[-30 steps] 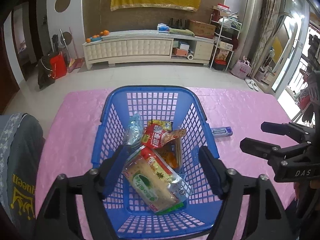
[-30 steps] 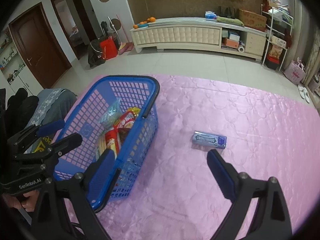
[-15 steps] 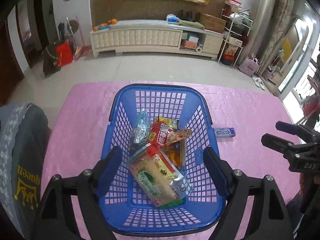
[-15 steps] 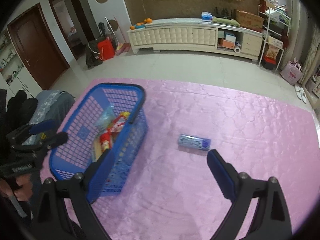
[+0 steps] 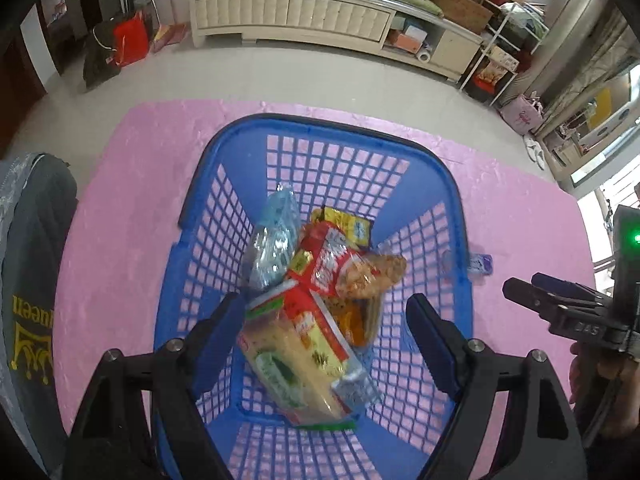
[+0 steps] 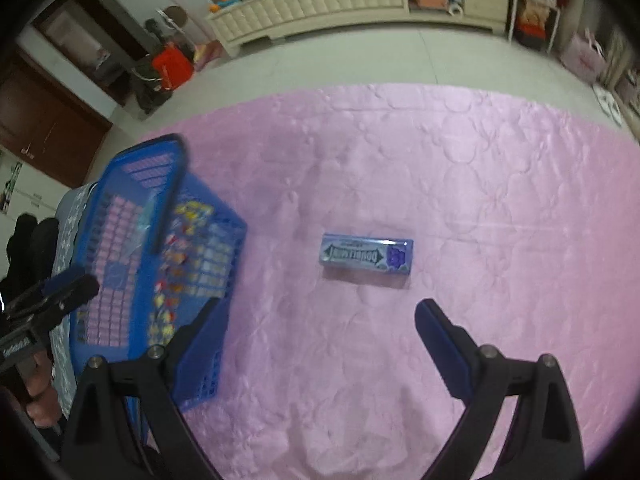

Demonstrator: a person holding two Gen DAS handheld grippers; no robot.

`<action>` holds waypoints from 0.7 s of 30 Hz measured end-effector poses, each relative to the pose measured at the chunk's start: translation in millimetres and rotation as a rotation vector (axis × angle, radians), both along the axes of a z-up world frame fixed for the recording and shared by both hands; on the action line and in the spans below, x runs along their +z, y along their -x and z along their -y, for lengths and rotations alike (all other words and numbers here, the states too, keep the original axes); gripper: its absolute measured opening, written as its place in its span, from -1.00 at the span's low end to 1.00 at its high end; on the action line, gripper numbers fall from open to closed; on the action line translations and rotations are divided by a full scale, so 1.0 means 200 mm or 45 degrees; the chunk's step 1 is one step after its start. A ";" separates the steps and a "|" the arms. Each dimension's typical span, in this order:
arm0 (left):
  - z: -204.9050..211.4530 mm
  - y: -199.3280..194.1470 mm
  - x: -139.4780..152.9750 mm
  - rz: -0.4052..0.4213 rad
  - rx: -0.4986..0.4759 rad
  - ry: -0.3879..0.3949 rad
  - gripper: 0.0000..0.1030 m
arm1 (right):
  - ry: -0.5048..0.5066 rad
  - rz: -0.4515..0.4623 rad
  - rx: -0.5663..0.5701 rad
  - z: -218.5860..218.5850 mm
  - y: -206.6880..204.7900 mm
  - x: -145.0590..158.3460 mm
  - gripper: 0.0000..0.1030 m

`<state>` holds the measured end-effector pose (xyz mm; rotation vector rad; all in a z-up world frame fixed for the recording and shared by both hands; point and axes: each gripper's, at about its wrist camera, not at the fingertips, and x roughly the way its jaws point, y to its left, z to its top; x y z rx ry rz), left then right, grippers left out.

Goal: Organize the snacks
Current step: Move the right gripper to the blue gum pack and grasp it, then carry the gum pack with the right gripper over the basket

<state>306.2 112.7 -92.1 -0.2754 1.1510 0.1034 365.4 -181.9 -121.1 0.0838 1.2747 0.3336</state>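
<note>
A blue mesh basket [image 5: 224,216] stands on the pink tablecloth and holds several snack packs: a cracker pack [image 5: 296,356], a red pack [image 5: 332,264], a clear pack [image 5: 276,240] and a yellow one [image 5: 346,226]. My left gripper [image 5: 324,328] is open and empty above the basket. A purple gum pack [image 6: 366,255] lies flat on the cloth right of the basket [image 6: 120,248]; only its end [image 5: 482,263] shows in the left wrist view. My right gripper [image 6: 320,332] is open and empty, just short of the gum pack.
The pink cloth [image 6: 480,184] covers the table. A grey jacket [image 5: 28,264] hangs at the table's left side. Beyond the table's far edge are floor and a long white cabinet [image 5: 304,12].
My left gripper has risen and tilted down over the basket. My right gripper has moved forward and down toward the gum pack, which now lies centred ahead of its fingers.
</note>
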 end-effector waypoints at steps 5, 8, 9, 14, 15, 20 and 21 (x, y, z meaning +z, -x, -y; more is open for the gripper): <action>0.00 -0.11 -0.06 -0.035 -0.010 -0.030 0.58 | -0.022 -0.099 -0.012 0.00 -0.14 -0.15 0.87; 0.01 -0.15 -0.08 -0.025 -0.024 -0.067 0.58 | 0.029 -0.103 -0.025 0.00 -0.18 -0.21 0.87; 0.01 -0.16 -0.07 -0.021 -0.030 -0.074 0.58 | 0.036 -0.105 -0.024 0.00 -0.19 -0.22 0.87; 0.04 -0.21 -0.11 -0.033 -0.053 -0.064 0.58 | 0.089 -0.123 -0.013 -0.04 -0.21 -0.31 0.87; 0.05 -0.21 -0.11 -0.035 -0.057 -0.071 0.58 | 0.119 -0.125 -0.019 -0.04 -0.21 -0.32 0.84; 0.08 -0.22 -0.13 -0.043 -0.083 -0.028 0.58 | 0.134 -0.091 -0.055 -0.03 -0.21 -0.35 0.67; 0.08 -0.23 -0.13 -0.042 -0.083 -0.012 0.58 | 0.140 -0.081 -0.038 -0.03 -0.20 -0.35 0.66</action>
